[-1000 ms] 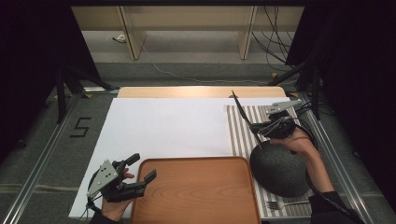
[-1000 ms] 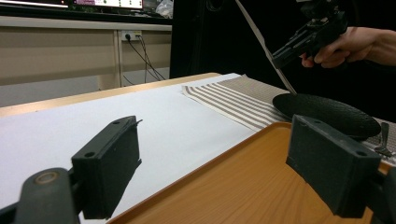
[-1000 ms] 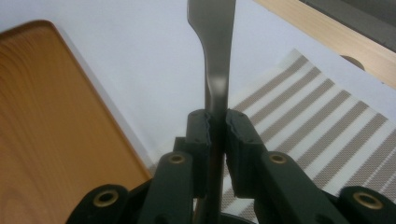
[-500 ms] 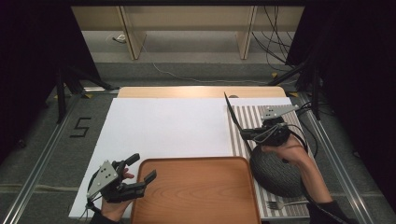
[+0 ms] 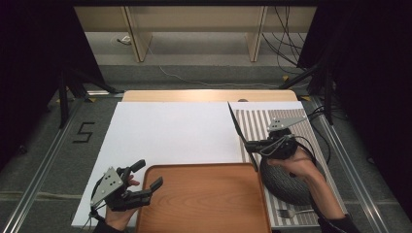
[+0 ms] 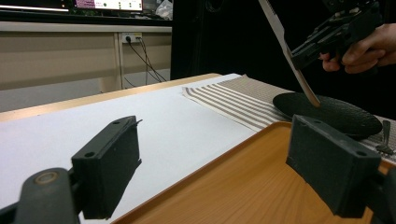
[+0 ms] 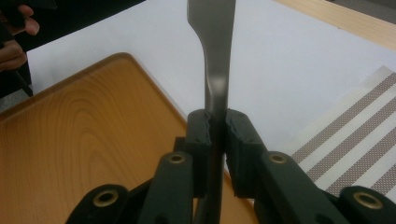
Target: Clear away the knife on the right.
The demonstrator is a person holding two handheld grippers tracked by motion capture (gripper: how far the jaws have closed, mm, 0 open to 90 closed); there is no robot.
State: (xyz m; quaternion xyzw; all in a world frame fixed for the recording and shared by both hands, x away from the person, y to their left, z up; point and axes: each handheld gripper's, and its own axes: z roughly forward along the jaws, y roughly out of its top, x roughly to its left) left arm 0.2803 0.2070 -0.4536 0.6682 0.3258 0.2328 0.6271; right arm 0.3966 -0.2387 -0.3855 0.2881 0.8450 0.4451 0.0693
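A table knife (image 5: 240, 132) is held with its blade tip pointing to the far side, over the seam between the striped placemat (image 5: 257, 121) and the wooden tray (image 5: 204, 204). My right gripper (image 5: 250, 145) is shut on its handle; in the right gripper view the pads (image 7: 201, 128) pinch the knife (image 7: 217, 56) edge-on. The left gripper view has the knife (image 6: 290, 58) slanting down above a dark round plate (image 6: 336, 114). My left gripper (image 5: 149, 174) rests open at the tray's near left corner, with nothing between its jaws (image 6: 212, 158).
The dark plate (image 5: 286, 187) lies on the placemat under the right hand, with a fork (image 5: 291, 212) just in front of it. A white sheet (image 5: 170, 131) covers the table's middle. Beyond the far edge stand wooden shelf legs and cables.
My right gripper has carried the knife a little to the left and nearer, off the plate towards the tray's right edge. The left gripper has stayed where it was.
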